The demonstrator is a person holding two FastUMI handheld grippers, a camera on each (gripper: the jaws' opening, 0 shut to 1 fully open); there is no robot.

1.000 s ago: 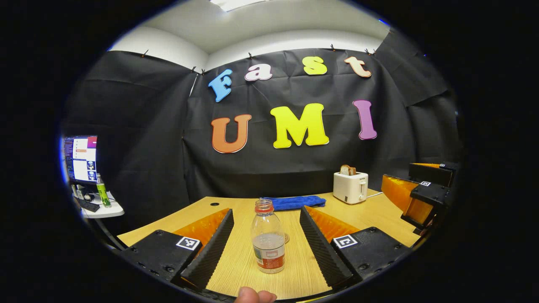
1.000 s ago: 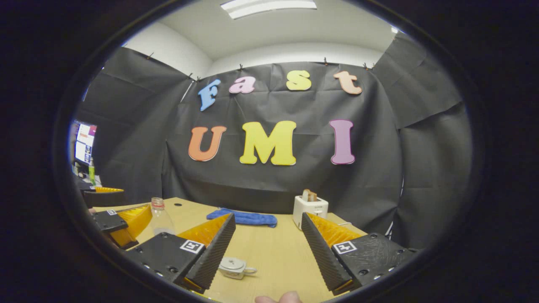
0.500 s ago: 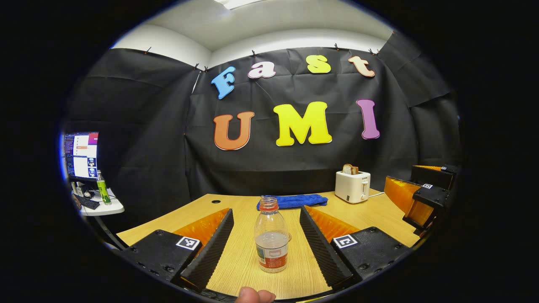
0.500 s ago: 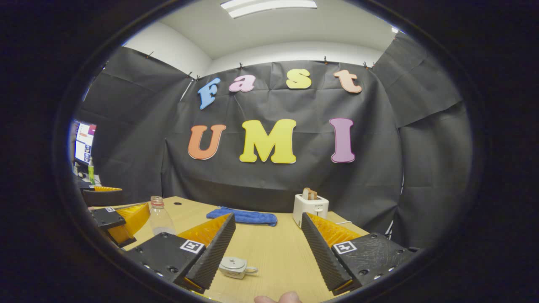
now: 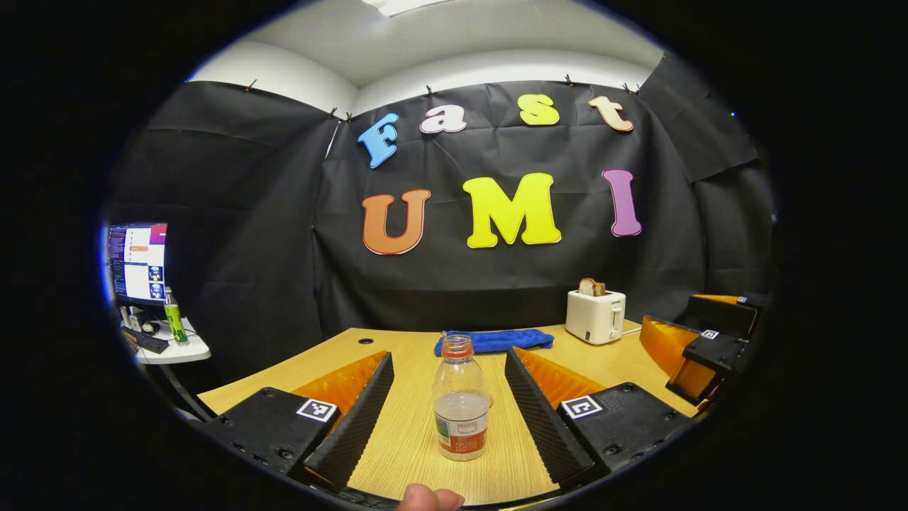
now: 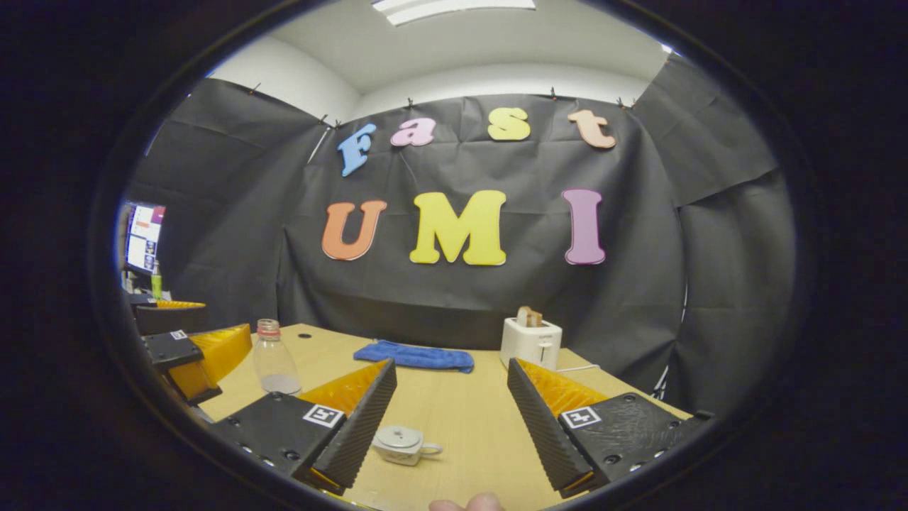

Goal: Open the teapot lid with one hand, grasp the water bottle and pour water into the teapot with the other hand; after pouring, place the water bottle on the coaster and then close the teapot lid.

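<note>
While both grippers stay spread wide and empty | left gripper (image 5: 448, 397) frames water bottle (image 5: 461, 399) lower centre | right gripper (image 6: 451, 419) has tipped toward teapot (image 6: 403, 445) lower centre-left | approach stage, lid unopened.

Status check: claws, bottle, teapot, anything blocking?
Both claws open, left claw straddling upright water bottle, no contact. Teapot, lid on, by right claw. Nothing blocking.

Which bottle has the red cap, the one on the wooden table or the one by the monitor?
The clear water bottle on the wooden table, between the left gripper jaws. The bottle by the monitor is green.
</note>
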